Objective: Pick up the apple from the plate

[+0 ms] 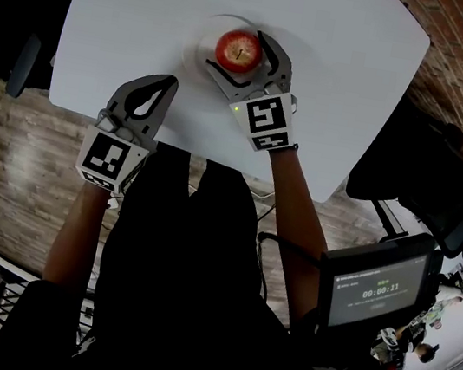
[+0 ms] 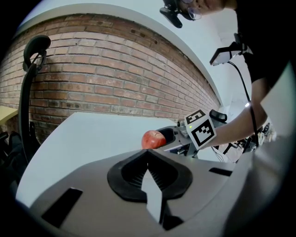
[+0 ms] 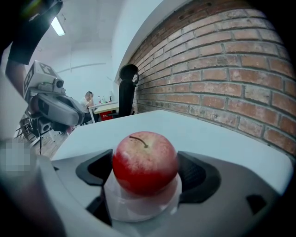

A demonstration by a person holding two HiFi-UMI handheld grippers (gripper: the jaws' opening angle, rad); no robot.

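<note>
Contact is made by the right claw (image 3: 144, 169) on both sides of the round red apple (image 1: 238, 50), seated on the small white plate (image 1: 205, 39) at upper centre of the white counter (image 1: 137, 15). The left claw (image 1: 171, 82) is pressed together, empty, left of centre.

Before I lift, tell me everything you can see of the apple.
The round red apple is glossy, with a paler, yellowish speckled patch on top and a thin brown stem in its dimple. It looks whole and unbruised. It stands upright, stem up, on the small round white plate near the middle of the white table. The right hand-held gripper straddles it, with one dark pad against each side. It is not yet lifted.
</note>
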